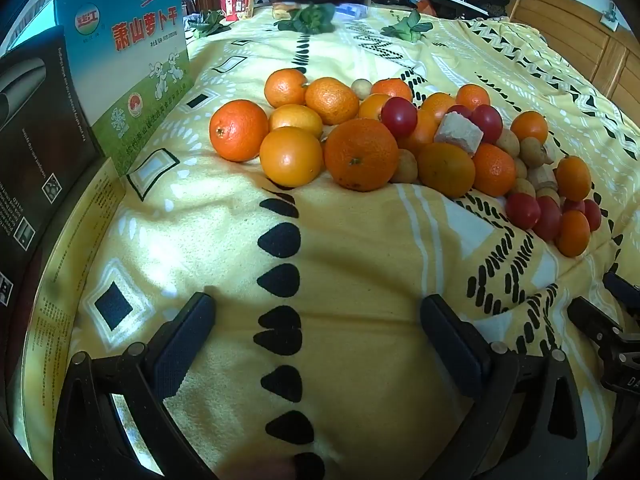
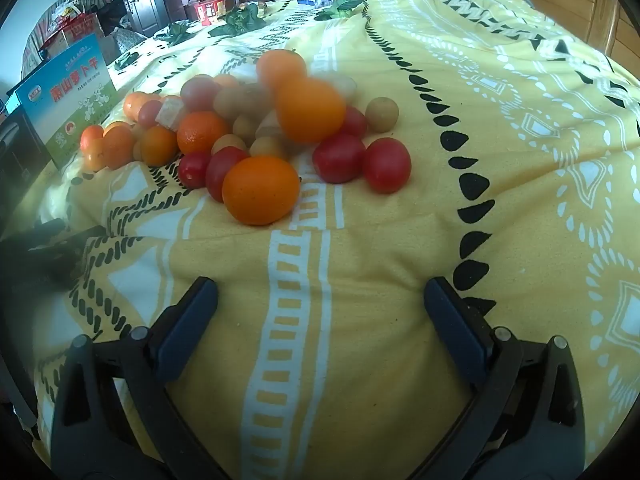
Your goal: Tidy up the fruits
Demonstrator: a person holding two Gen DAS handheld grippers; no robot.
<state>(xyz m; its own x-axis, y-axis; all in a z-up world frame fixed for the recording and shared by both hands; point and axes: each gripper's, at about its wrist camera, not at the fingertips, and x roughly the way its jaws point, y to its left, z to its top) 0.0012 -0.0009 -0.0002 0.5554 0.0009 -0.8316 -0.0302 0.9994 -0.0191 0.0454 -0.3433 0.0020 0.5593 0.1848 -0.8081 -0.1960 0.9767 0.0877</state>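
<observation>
A heap of fruit lies on a yellow patterned cloth [image 1: 360, 248]: several oranges [image 1: 361, 155], red cherry tomatoes [image 1: 399, 117], small tan longans [image 1: 531, 153] and pale chunks [image 1: 459, 133]. My left gripper [image 1: 318, 340] is open and empty, low over the cloth in front of the heap. In the right wrist view the same heap shows oranges [image 2: 261, 190], tomatoes [image 2: 387, 165] and longans [image 2: 382, 114]. My right gripper [image 2: 320, 324] is open and empty, short of the nearest orange. Part of the right gripper shows at the left view's right edge [image 1: 616, 340].
A blue-green printed box [image 1: 132, 68] and a dark box [image 1: 36, 140] stand at the left of the heap. Green leafy sprigs [image 1: 312, 20] and a red cup [image 1: 237, 5] lie at the far edge. A wooden headboard [image 1: 580, 40] is at the right.
</observation>
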